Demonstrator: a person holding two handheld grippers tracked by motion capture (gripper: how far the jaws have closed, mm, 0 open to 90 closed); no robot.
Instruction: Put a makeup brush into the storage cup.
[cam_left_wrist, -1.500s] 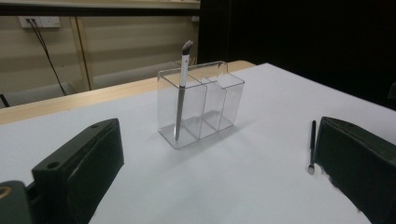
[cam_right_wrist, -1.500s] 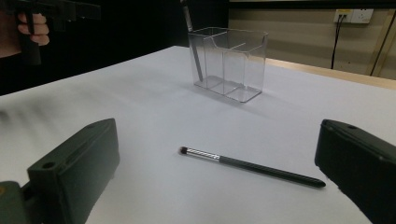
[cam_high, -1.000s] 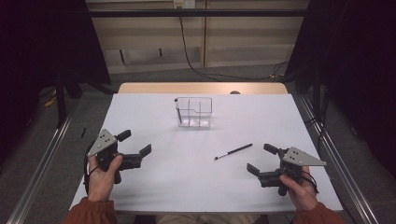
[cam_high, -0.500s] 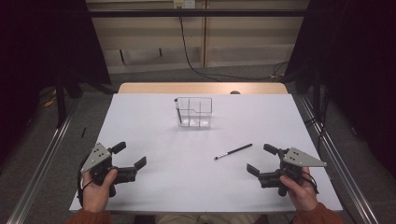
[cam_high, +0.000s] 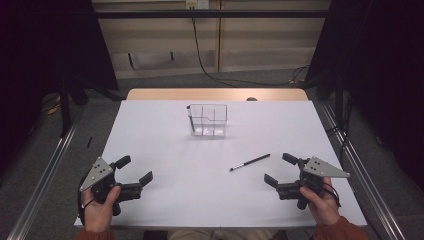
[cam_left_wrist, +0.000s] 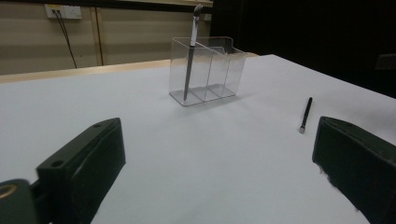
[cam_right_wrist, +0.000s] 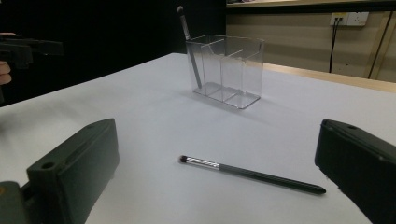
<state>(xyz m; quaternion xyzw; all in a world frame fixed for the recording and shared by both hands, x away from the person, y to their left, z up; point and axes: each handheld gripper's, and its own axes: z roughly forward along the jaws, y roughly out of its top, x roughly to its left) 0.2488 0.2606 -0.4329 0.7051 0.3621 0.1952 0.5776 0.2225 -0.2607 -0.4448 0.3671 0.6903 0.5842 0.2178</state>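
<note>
Resting near the bench's front-left corner, the left gripper (cam_high: 134, 172) has its black fingers (cam_left_wrist: 81, 165) spread wide and grasps nothing. Ahead of it, toward the far middle of the white-covered bench (cam_high: 165, 140), stands the clear plastic three-compartment organiser (cam_high: 208, 120), with one dark make-up brush (cam_left_wrist: 190, 53) leaning upright in its leftmost compartment. Right of centre lies the thin black make-up brush with a silver ferrule (cam_high: 250, 162), flat on the sheet and well apart from the organiser. Its long axis runs diagonally, bristle end toward the person and left, handle end away and right. The right gripper (cam_high: 282, 172), fingers (cam_right_wrist: 74, 172) likewise released and empty, sits just beside that brush and points at it, so it looks the nearer hand for a pick-up, probably closing across the handle.
</note>
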